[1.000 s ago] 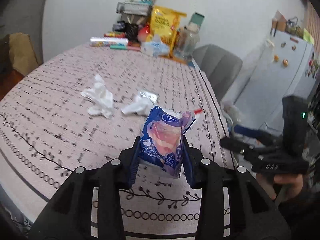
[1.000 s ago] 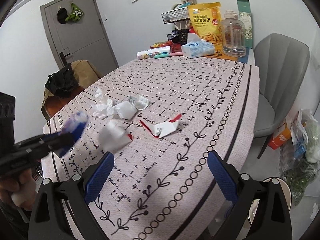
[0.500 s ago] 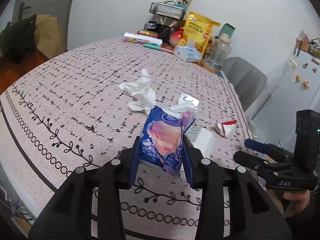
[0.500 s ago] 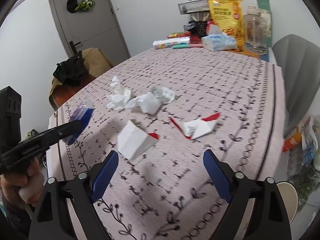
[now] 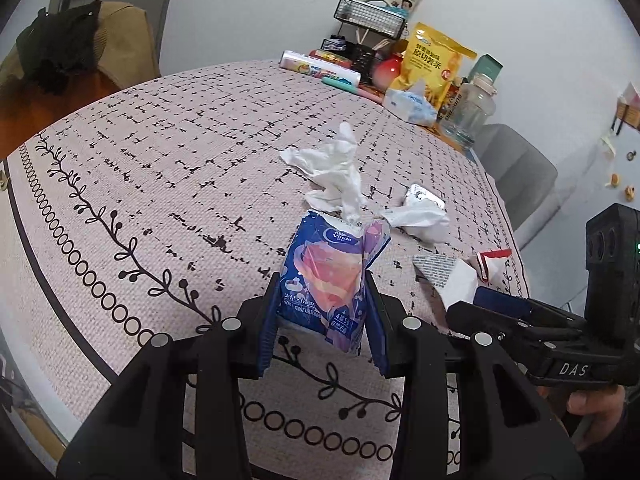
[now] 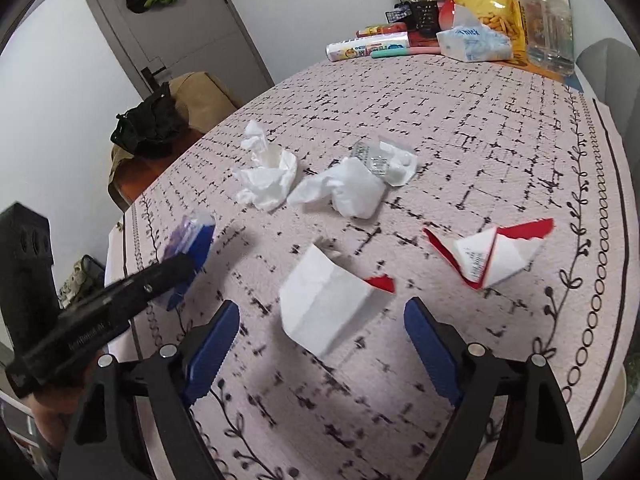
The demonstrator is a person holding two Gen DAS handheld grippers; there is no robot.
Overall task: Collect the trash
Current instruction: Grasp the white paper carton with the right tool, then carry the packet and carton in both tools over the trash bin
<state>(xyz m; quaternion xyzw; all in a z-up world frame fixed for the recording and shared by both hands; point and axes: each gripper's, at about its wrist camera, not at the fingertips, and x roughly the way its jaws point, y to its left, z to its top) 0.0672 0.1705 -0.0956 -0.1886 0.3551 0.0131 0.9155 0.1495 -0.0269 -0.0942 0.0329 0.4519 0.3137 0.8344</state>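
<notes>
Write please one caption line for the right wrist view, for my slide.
Open right gripper, its jaws just narrowed, approaches a folded white paper scrap on the patterned tablecloth.

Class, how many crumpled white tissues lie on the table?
2. One tissue lies farther left; the other tissue sits beside it, against the foil blister pack. None seems hidden.

worktop (image 6: 500, 152): pink cloth, black dashes, vine-and-ring border
tissue pack (image 5: 332, 280): blue, pink-orange print
crumpled tissue (image 6: 268, 180): white
torn wrapper (image 6: 492, 256): red and white
snack bag (image 5: 436, 64): yellow
</notes>
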